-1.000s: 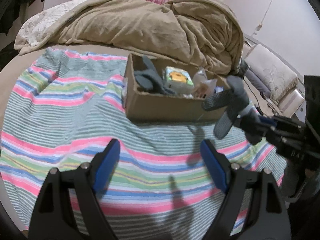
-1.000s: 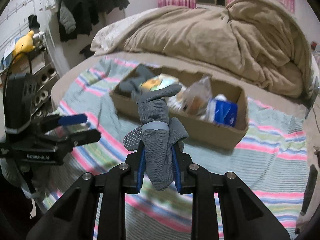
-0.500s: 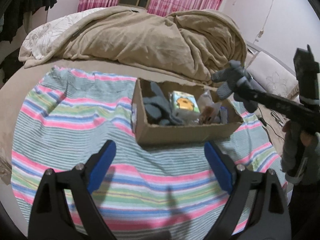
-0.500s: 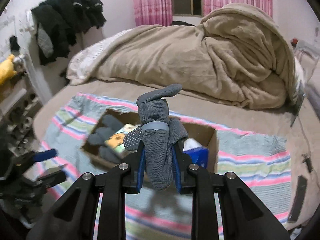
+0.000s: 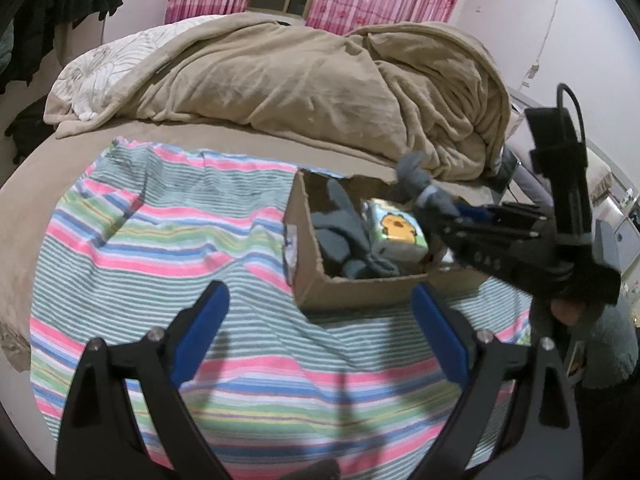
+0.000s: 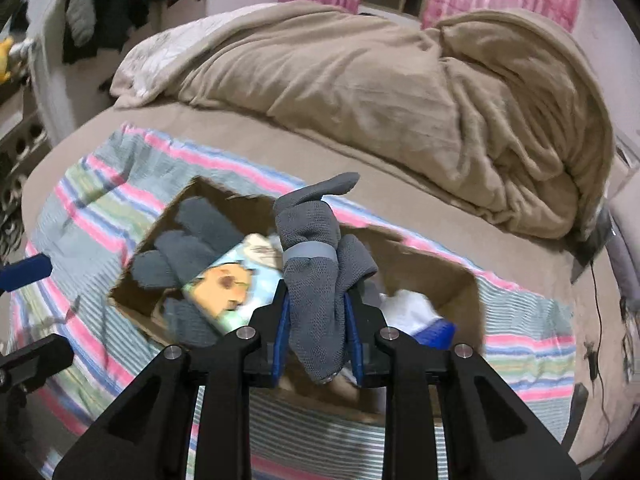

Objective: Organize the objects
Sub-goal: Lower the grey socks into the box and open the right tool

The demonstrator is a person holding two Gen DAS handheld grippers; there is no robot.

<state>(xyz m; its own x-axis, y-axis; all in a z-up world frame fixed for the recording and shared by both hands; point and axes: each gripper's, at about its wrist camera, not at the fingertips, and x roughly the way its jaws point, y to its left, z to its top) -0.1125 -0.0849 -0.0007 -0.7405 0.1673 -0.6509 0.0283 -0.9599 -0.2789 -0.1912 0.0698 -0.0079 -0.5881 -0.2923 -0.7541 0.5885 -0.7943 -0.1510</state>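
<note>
While a rumpled tan fleece blanket (image 6: 400,80) is heaped across the upper half of the right wrist frame and one striped woven cloth (image 5: 168,236) is spread over the lower left of the left wrist frame, a single open cardboard box (image 5: 304,248) is seen right of centre there, with soft grey gloves (image 5: 344,236) and one glossy cartoon-printed packet (image 5: 400,234) lying inside. One grey mesh-knit glove (image 6: 316,280) is pinched between the narrow-set blue pads of the right gripper (image 6: 316,332) at the centre of the right wrist frame, above the box interior. Nothing is held between the two widely parted blue fingers (image 5: 200,328) of the left gripper (image 5: 320,336), which are hung over the striped cloth at the bottom of the frame.
</note>
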